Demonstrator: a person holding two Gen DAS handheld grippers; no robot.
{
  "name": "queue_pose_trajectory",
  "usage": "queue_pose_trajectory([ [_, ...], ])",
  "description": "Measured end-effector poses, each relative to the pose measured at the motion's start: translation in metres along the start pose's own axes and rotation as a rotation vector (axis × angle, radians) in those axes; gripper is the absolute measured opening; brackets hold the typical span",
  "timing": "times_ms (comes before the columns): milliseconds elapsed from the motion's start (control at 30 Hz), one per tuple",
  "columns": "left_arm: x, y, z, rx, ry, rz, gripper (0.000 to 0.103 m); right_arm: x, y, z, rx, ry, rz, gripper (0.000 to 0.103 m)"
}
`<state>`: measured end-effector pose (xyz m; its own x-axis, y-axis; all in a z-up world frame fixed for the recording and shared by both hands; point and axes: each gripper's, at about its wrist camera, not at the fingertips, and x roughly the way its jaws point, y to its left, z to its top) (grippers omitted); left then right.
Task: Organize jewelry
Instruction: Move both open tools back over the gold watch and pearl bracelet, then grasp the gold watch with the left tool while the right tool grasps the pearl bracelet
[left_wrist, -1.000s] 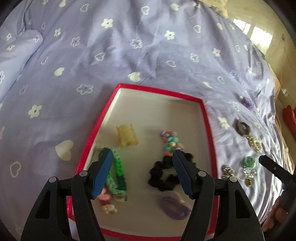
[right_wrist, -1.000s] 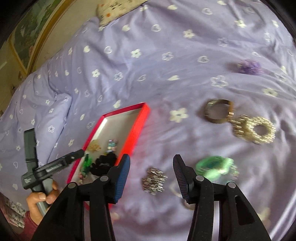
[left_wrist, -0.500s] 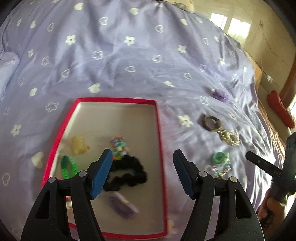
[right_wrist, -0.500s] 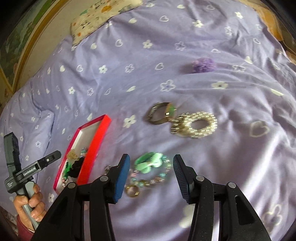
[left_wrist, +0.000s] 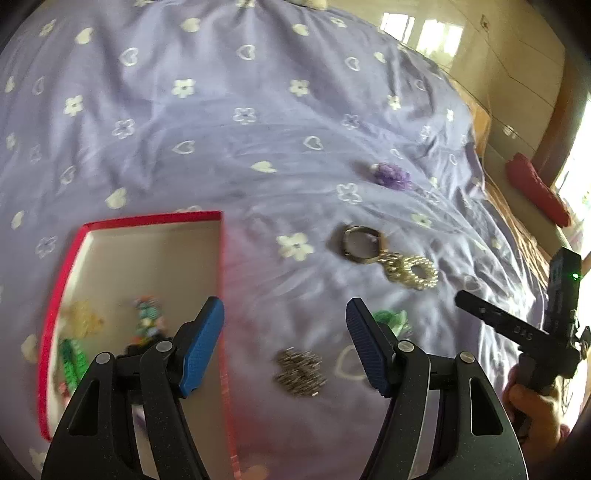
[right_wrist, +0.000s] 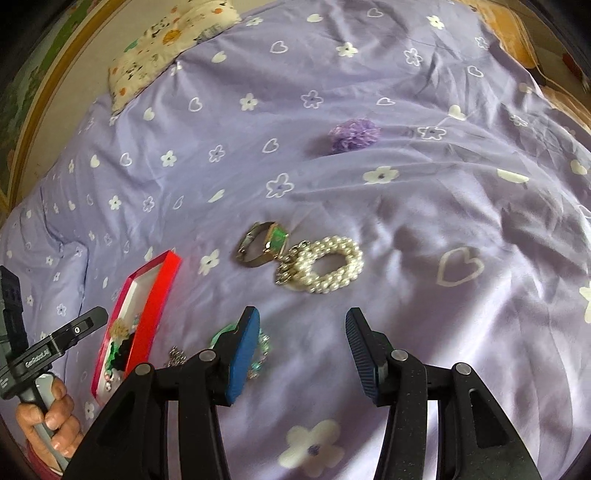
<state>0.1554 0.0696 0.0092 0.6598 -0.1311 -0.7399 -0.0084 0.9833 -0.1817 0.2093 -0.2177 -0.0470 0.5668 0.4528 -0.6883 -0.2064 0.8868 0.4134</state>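
Observation:
A red-rimmed box (left_wrist: 147, 218) (right_wrist: 155, 291) lies on the lilac bedspread with several hair ties and beads inside. Right of it rest a silver bead cluster (left_wrist: 300, 371), a green flower bracelet (left_wrist: 391, 319) (right_wrist: 221, 332), a metal bangle with a green stone (left_wrist: 364, 243) (right_wrist: 263, 245), a pearl bracelet (left_wrist: 415, 271) (right_wrist: 325, 269) and a purple scrunchie (left_wrist: 391, 175) (right_wrist: 355, 133). My left gripper (left_wrist: 284, 345) is open and empty, hovering over the box's right rim and the silver cluster. My right gripper (right_wrist: 301, 356) is open and empty above bare bedspread, below the pearl bracelet.
A patterned pillow (right_wrist: 170, 40) lies at the bed's far end. Wooden floor (left_wrist: 517, 81) and a red object (left_wrist: 535, 190) lie beyond the bed's right edge. A hand holds each gripper handle (right_wrist: 48, 417) (left_wrist: 535, 410).
My left gripper has swung right, from over the box's contents to its right rim and the silver cluster. My right gripper has also shifted right, from the silver cluster past the green bracelet.

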Motion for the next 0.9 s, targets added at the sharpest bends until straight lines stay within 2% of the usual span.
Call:
queue_pose_trajectory([
  [400, 0.060, -0.062, 0.026, 0.102, 0.030, -0.065, 0.068, 0.038, -0.028, 0.027, 0.025, 0.016, -0.051, 0.051],
  [633, 0.108, -0.083, 0.042, 0.130, 0.081, -0.095, 0.068, 0.060, -0.028, 0.030, -0.022, 0.054, -0.071, 0.049],
  [767, 0.132, -0.097, 0.048, 0.152, 0.115, -0.117, 0.068, 0.065, -0.024, 0.028, -0.050, 0.055, -0.088, 0.044],
  [833, 0.143, -0.104, 0.050, 0.167, 0.127, -0.112, 0.065, 0.067, -0.025, 0.028, -0.051, 0.054, -0.086, 0.041],
  [900, 0.156, -0.107, 0.051, 0.175, 0.157, -0.114, 0.045, 0.068, -0.026, 0.029, -0.049, 0.053, -0.086, 0.037],
])
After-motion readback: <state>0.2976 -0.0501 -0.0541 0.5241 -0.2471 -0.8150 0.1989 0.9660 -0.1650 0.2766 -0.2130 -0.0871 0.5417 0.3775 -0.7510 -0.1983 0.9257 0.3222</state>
